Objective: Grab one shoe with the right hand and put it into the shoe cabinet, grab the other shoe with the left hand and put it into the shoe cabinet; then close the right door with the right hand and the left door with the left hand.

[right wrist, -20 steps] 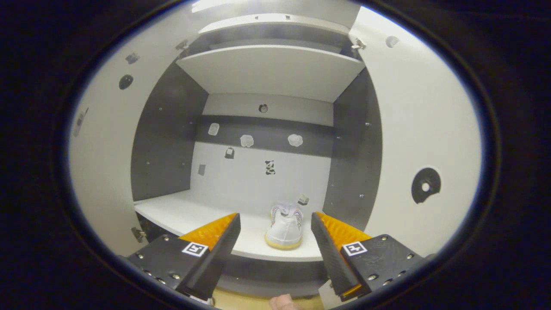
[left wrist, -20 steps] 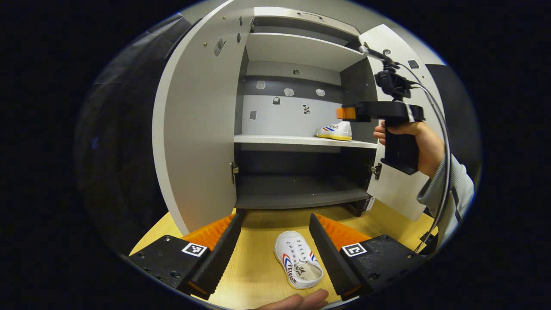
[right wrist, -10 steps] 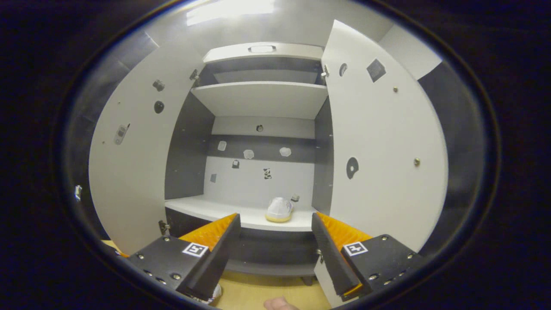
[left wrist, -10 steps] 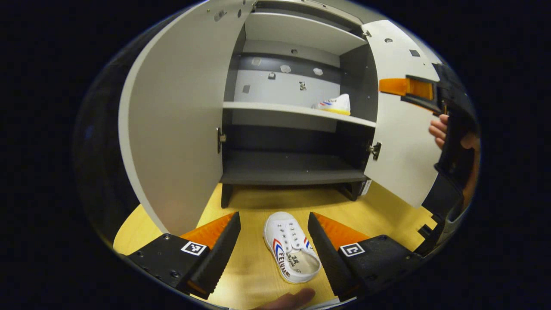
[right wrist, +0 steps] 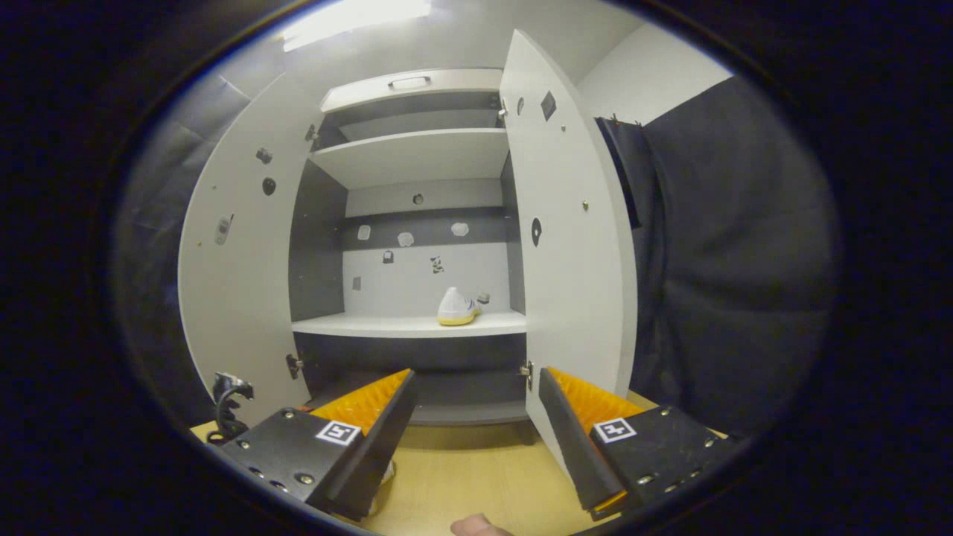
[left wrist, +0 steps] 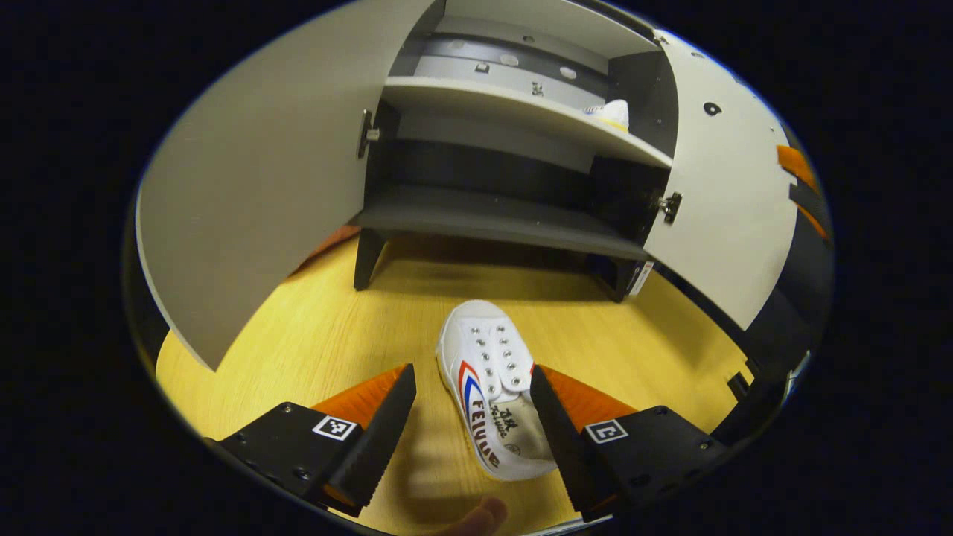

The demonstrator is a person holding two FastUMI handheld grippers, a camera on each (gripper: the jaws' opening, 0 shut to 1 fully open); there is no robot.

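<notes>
Shoe (left wrist: 491, 387) heel hidden by left hand-held gripper (left wrist: 473, 424) — fingers wide, empty.

Both cabinet doors, the left door (left wrist: 260, 179) and the right door (left wrist: 726, 201), stand swung wide, leaving the cabinet mouth open between them. The white shelf (right wrist: 372, 325) is bare left of the shoe already there (right wrist: 456, 307), which sits near its right end. Bare tabletop (left wrist: 313, 335) lies between the shoe on the tabletop (left wrist: 493, 387) and the cabinet's dark bottom shelf (left wrist: 491, 223).

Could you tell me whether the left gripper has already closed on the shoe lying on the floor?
No: in the left gripper view the left gripper is open, its fingers apart on either side of the floor shoe.
</notes>
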